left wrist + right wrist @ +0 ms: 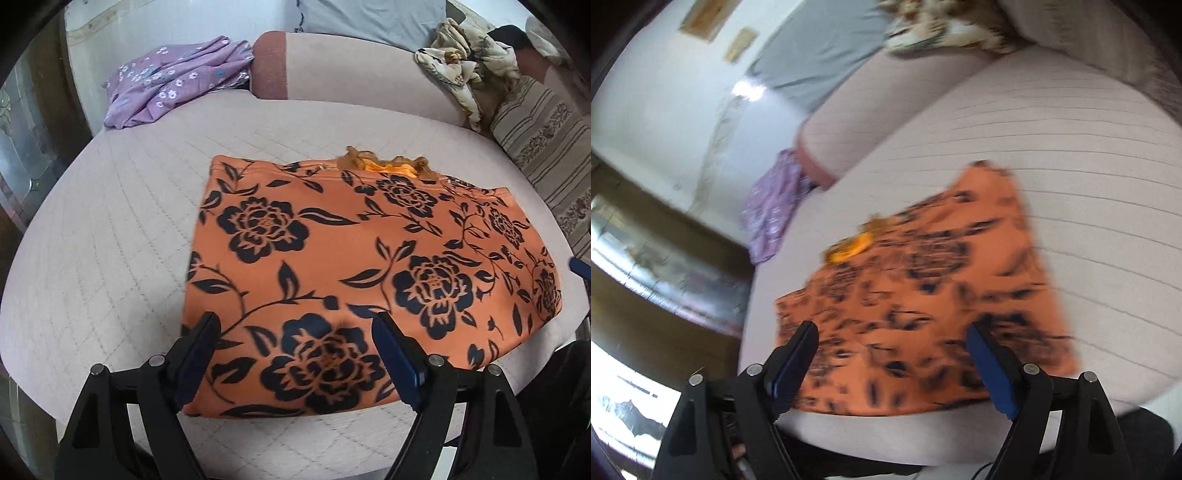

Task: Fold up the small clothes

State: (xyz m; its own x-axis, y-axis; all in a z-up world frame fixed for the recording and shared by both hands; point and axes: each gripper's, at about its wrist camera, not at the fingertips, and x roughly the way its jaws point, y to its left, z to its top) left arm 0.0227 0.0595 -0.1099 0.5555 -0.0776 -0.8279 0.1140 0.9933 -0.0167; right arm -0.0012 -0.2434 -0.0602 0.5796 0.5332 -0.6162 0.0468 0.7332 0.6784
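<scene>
The orange garment with black flowers (354,258) lies flat on the quilted pale cushion of a sofa (110,258), its near hem close to the cushion's front edge and its ruffled neckline (388,166) at the far side. It looks already doubled once, though that is only a reading of how it lies.

The left hand-held gripper (295,332) hovers over the near-left corner with its jaws spread wide and nothing pinched between them. The right hand-held gripper (890,339) is likewise released, over the near edge of the cloth; its picture is smeared, so I cannot say whether either pad touches the fabric.

To do the next fold well, each gripper should come down onto a near corner, one pad slipping under all the layers and the other on top, so the whole thickness is caught and not the top sheet alone. Close firmly, lift both corners together and level, and carry them toward the neckline, keeping the cloth taut between the hands so that no crease forms in the middle. Lay the near hem square on the far edge before letting go.

The purple floral garment (173,81) at the far left and the cream patterned cloth (465,62) on the backrest are well apart and need no attention.
</scene>
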